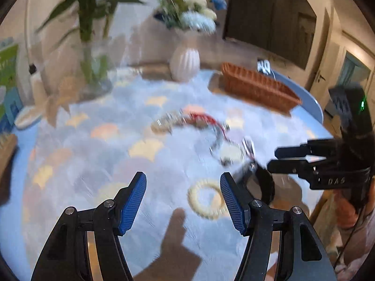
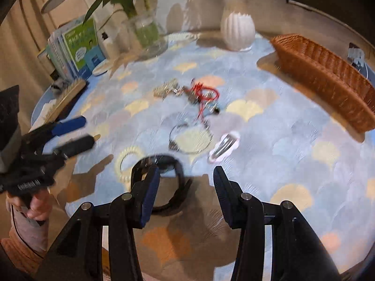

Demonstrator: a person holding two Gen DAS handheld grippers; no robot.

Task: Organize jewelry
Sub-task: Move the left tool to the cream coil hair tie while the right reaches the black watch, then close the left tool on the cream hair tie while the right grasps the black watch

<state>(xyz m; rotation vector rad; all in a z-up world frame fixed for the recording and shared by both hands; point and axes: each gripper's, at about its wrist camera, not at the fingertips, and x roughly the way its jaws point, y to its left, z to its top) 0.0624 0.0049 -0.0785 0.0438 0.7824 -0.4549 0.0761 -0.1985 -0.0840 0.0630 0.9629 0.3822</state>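
Observation:
Jewelry lies scattered on a blue shell-patterned tablecloth (image 2: 293,140): a cream ring bracelet (image 1: 205,199) (image 2: 125,161), a black band (image 2: 174,182) (image 1: 266,187), a thin silver bangle (image 2: 189,140), a silver hair clip (image 2: 223,147), a red cord tangle (image 2: 204,93) (image 1: 206,119) and a pale beaded piece (image 2: 166,89) (image 1: 164,123). My left gripper (image 1: 184,199) is open and empty, just left of the cream bracelet. My right gripper (image 2: 185,194) is open and empty over the black band. Both views are motion-blurred.
A long wicker basket (image 2: 328,79) (image 1: 260,89) stands at the far right. A white ribbed vase (image 2: 238,31) with flowers, a glass vase (image 2: 146,35) with a green plant, books (image 2: 77,49) and a wooden brush (image 2: 68,98) line the back and left.

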